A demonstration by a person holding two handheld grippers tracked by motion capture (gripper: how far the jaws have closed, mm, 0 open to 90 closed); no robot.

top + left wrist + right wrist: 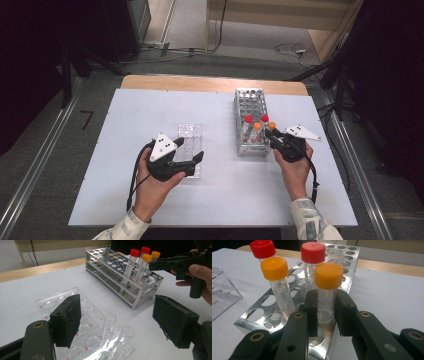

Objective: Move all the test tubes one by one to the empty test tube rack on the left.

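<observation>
2 red-cap [313, 252], 2 orange-cap tubes [328, 275]

You get even overhead light on the pale grey rectangular tabletop [220, 200], with only soft shadows beneath your hands; the surroundings stay dark. Glare flashes off the shiny perforated metal tube rack [342, 267]. Both gripper views look soft, with blurred near edges.

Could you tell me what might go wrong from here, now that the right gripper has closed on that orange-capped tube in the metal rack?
1. The right gripper clamps the orange-capped tube just under its cap; a tilted pull could jam it in the metal rack or lift the rack.
2. Another orange-capped tube and two red-capped tubes stand close by; a sideways swing may knock them.
</observation>
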